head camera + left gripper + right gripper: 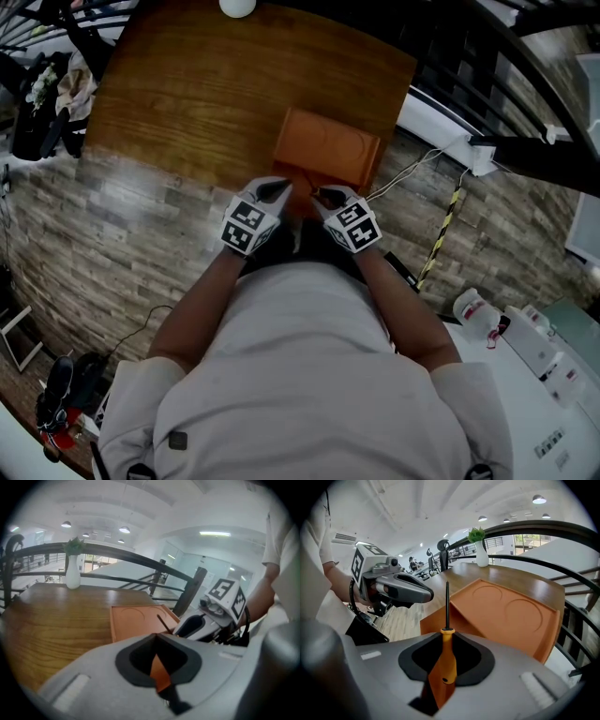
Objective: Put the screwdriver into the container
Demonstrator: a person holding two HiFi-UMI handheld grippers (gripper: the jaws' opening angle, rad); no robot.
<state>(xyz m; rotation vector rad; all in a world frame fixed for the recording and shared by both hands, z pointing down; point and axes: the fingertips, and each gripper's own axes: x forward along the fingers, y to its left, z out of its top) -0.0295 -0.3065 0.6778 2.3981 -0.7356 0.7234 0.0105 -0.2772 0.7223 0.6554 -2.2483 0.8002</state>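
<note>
An orange container (328, 150) with two rings pressed into its top lies at the near right corner of the wooden table (187, 94). My right gripper (325, 196) hovers at its near edge, shut on a screwdriver (446, 660) by the orange handle. The black shaft sticks out ahead toward the container (511, 611). My left gripper (275, 190) hangs close beside it over the container's near left corner. Its jaws stand together with nothing gripped; only a sliver of the orange container (136, 620) shows through them. The screwdriver's shaft (164, 623) shows in the left gripper view too.
A white vase with a green plant (72, 571) stands at the table's far edge. A dark metal railing (562, 531) runs along the table's right side. A white cable and a yellow-black strip (441, 230) lie on the floor at the right.
</note>
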